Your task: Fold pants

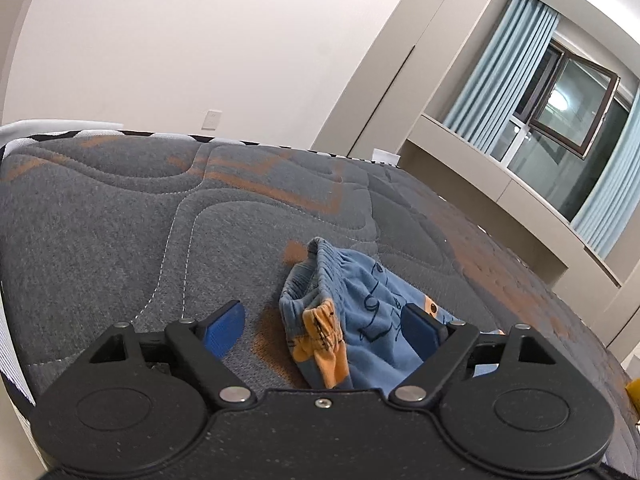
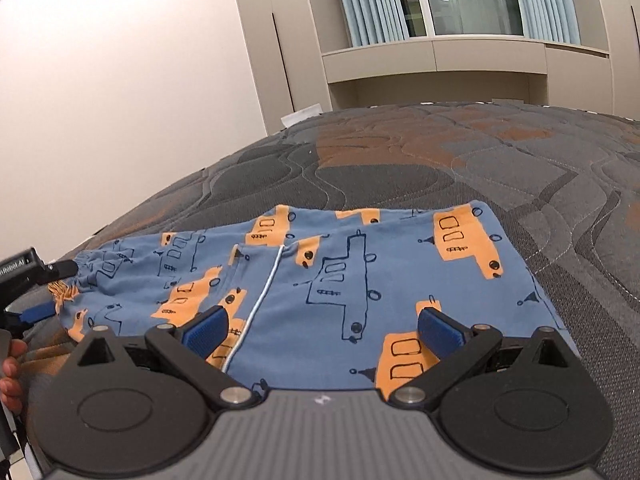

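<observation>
Blue pants [image 2: 320, 280] with an orange vehicle print lie spread on the grey quilted mattress [image 2: 440, 168] of a bed, the gathered waistband [image 1: 316, 276] toward the left gripper. Left gripper [image 1: 324, 324]: fingers [image 1: 224, 328] wide apart, the waistband end between them, no pad visibly pressing on the cloth. Right gripper [image 2: 320, 332]: fingers [image 2: 440, 332] wide apart, low over the cloth without clamping it. A curtained window [image 1: 560, 92] stands behind the bed.
</observation>
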